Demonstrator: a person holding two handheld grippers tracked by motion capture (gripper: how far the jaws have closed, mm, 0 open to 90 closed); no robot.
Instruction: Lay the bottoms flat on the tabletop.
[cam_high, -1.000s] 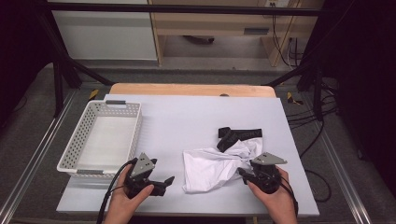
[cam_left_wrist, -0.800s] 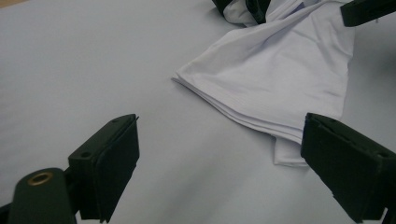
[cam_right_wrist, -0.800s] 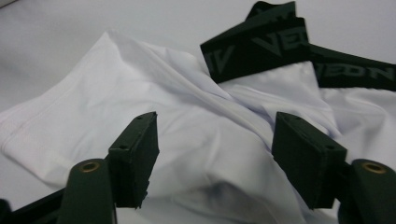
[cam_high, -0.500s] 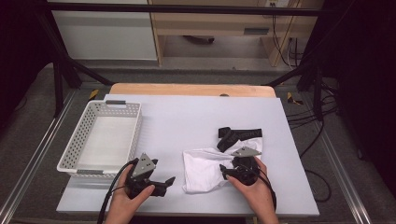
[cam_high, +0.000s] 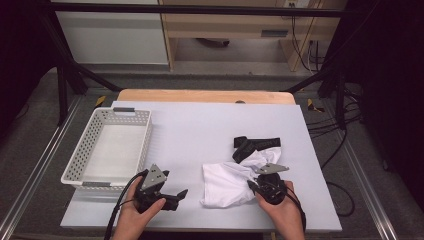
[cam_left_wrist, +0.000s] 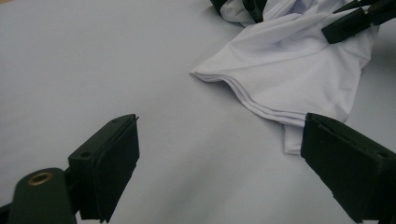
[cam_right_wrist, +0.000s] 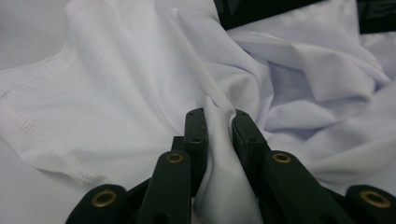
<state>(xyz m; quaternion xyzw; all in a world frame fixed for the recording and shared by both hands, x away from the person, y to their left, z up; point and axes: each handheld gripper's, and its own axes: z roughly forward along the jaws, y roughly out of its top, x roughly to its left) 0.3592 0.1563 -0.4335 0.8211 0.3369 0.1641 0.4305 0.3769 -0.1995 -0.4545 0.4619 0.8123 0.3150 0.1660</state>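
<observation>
Right tongs: just closed, pinching white garment fold | left tongs: apart, empty, on table

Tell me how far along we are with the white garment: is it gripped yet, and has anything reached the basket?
Done: the right gripper has just closed its jaws on a pinched fold of the white garment, which lies crumpled on the table. In hand: that grip only; the left gripper is open beside the garment's hem. Left: the garment is not lifted, and the white basket holds nothing.
</observation>
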